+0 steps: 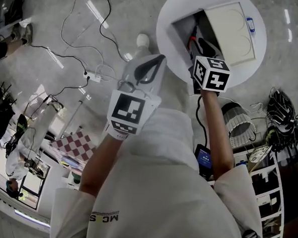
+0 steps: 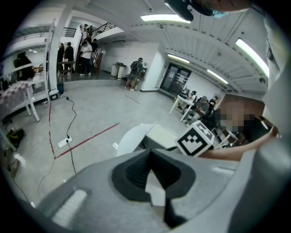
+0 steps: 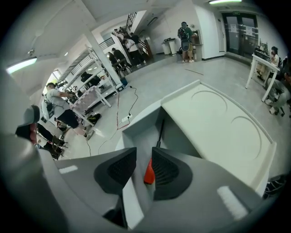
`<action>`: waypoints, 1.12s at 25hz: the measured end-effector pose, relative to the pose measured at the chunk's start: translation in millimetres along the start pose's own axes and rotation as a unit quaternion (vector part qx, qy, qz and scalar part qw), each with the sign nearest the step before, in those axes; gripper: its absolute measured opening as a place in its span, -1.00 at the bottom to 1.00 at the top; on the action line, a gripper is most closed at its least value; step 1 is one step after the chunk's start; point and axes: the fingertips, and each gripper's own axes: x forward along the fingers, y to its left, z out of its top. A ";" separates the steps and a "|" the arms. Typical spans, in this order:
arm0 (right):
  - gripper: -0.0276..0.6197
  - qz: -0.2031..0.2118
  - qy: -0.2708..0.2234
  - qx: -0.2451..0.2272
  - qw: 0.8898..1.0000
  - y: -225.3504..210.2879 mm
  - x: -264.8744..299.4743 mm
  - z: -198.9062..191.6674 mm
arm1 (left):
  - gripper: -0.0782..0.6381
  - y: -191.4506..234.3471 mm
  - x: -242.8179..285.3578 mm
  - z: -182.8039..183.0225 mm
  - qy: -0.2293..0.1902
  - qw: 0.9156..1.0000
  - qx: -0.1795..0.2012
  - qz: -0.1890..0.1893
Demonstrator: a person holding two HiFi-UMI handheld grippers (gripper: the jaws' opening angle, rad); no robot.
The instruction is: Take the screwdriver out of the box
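Screwdriver [image 3: 158, 139] is in the box's open compartment, not out yet. Its red handle [image 3: 148, 173] is the near end and sits right between the right tongs [image 3: 144, 153], close against the right-hand pad with a gap on the other side. The black shaft [image 3: 159, 132] runs straight ahead of the tongs, so the long axis is roughly in line with the way they point and leans along the compartment's inner wall.

Right tongs are released, pads apart, straddling the handle without pinching it. Left tongs [image 2: 150, 153] are clenched, tips together, nothing between them. They hang off the edge of the round white tabletop [image 1: 167, 21], well apart from the box [image 3: 136, 125]. The right hand is clearly nearer and looks like the one to grasp.

Edges: the slid-back lid [image 3: 218, 123] covers the box to the right of the tongs, with its edge just beside the shaft. The box's side wall is close on the left and the end wall is ahead of the tip. Sideways room is tight; the free way is up and back toward the tongs. Likely next step: close on the handle and draw it out lengthwise, keeping the shaft off the lid edge.
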 end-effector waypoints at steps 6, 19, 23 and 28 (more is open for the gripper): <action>-0.63 -0.011 0.027 -0.006 1.000 -3.8 23.3 -5.3 | -0.79 4.3 -1.5 -4.6 -0.005 1.000 -0.009 0.009; -0.58 -0.032 0.076 0.026 0.996 -15.8 45.4 -20.9 | -0.78 6.9 -4.6 -3.6 -0.008 1.000 -0.017 0.014; -0.54 -0.033 0.087 0.030 0.995 -18.4 52.1 -24.5 | -0.79 6.7 -2.1 -2.4 -0.006 1.000 -0.016 0.013; -0.60 -0.048 0.092 0.030 0.994 -18.8 53.4 -25.5 | -0.79 9.3 -5.5 -3.5 -0.004 1.000 -0.013 0.012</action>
